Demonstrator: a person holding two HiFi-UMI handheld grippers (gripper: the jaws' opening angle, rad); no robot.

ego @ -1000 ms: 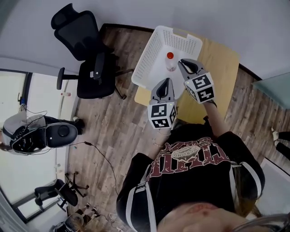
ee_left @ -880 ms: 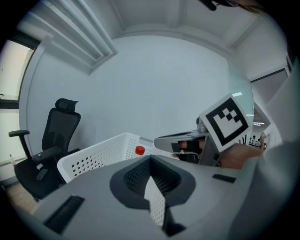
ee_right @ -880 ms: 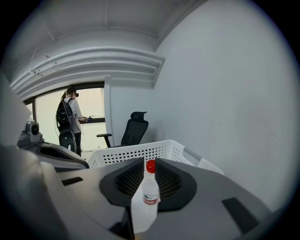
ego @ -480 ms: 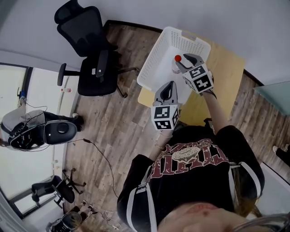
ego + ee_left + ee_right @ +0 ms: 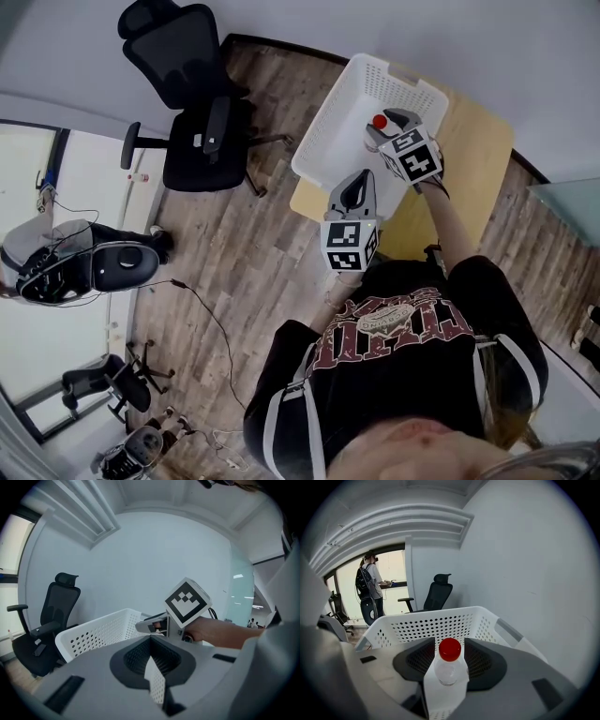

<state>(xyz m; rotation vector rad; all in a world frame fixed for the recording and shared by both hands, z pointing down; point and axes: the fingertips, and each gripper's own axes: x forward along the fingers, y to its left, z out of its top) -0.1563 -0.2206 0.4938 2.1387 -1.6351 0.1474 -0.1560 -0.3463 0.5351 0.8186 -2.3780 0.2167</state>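
Bottle (image 5: 449, 670), clear with a red cap (image 5: 379, 122), pinched upright in the right claw (image 5: 384, 133), held over the white basket (image 5: 328, 127) on the bench (image 5: 473, 141). Left claw (image 5: 152, 667) pressed together, empty, beside the basket's near wall. Risk as I judge it: smooth plastic slips in the pinch and drops hard, or clips the rim and shoves the light basket toward the bench edge.

Clear glossy plastic bottle (image 5: 449, 672) with a smooth red cap (image 5: 450, 649); white perforated matt plastic basket (image 5: 436, 626); pale smooth wooden table (image 5: 476, 145); darker, grainy wood-plank floor (image 5: 239, 258)
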